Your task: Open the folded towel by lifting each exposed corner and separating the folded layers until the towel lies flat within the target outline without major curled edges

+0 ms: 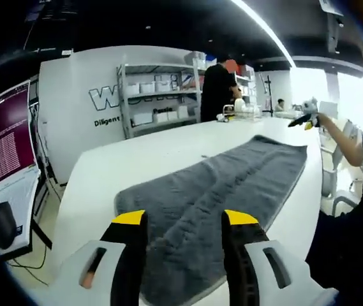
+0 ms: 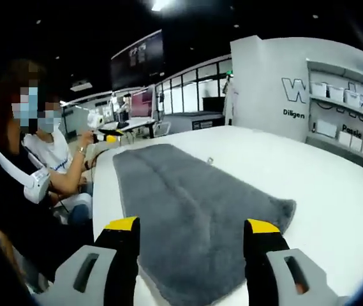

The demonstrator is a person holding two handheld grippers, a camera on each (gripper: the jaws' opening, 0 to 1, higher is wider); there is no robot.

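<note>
A grey towel lies spread lengthwise on the white table, with a long crease running down its middle. My left gripper hovers open above the towel's near end, nothing between its yellow-tipped fingers. In the right gripper view the same towel stretches away from me across the table. My right gripper stands open over its near end, holding nothing. The towel's near right corner looks slightly rumpled.
A person in black stands by white shelves at the table's far end. Seated people are close to the table's left side in the right gripper view. A monitor stands left of the table.
</note>
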